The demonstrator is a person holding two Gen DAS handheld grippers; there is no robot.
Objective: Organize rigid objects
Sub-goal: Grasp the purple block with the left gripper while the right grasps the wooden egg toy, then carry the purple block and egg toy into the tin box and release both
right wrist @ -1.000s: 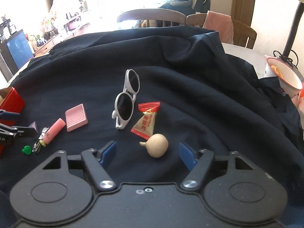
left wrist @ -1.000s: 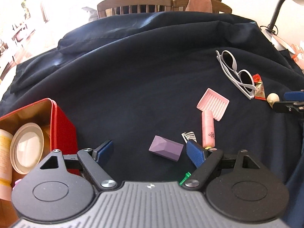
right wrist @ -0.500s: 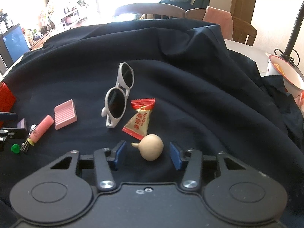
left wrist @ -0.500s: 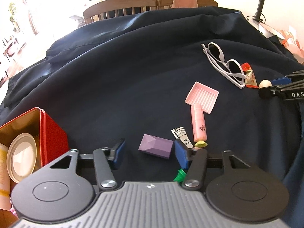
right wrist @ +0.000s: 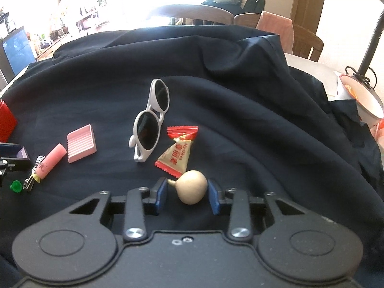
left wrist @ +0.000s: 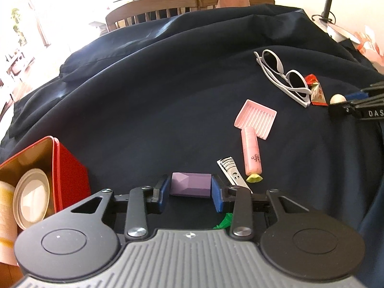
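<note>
My left gripper (left wrist: 190,190) is shut on a purple faceted block (left wrist: 190,188) low over the dark cloth. My right gripper (right wrist: 187,192) has closed around a beige garlic-shaped ball (right wrist: 192,190); the right pad touches it, the left pad stands a little off its stem. A red tin box (left wrist: 60,168) with a white lid and a roll inside stands at the left. White sunglasses (right wrist: 151,124), a red and yellow candy wrapper (right wrist: 178,152), a pink ribbed tray (right wrist: 81,143), a pink tube (right wrist: 49,163), a nail clipper (left wrist: 231,175) and a green pin (right wrist: 16,186) lie on the cloth.
A dark blue cloth (left wrist: 156,84) covers the table in folds. Wooden chairs (left wrist: 153,9) stand behind it. A desk lamp (right wrist: 367,55) and a white bowl (right wrist: 360,98) sit at the far right. The red box also shows at the right wrist view's left edge (right wrist: 6,122).
Both grippers have closed from wide open. The left one moved forward and shut on the purple block. The right one moved forward and narrowed around the beige ball.
</note>
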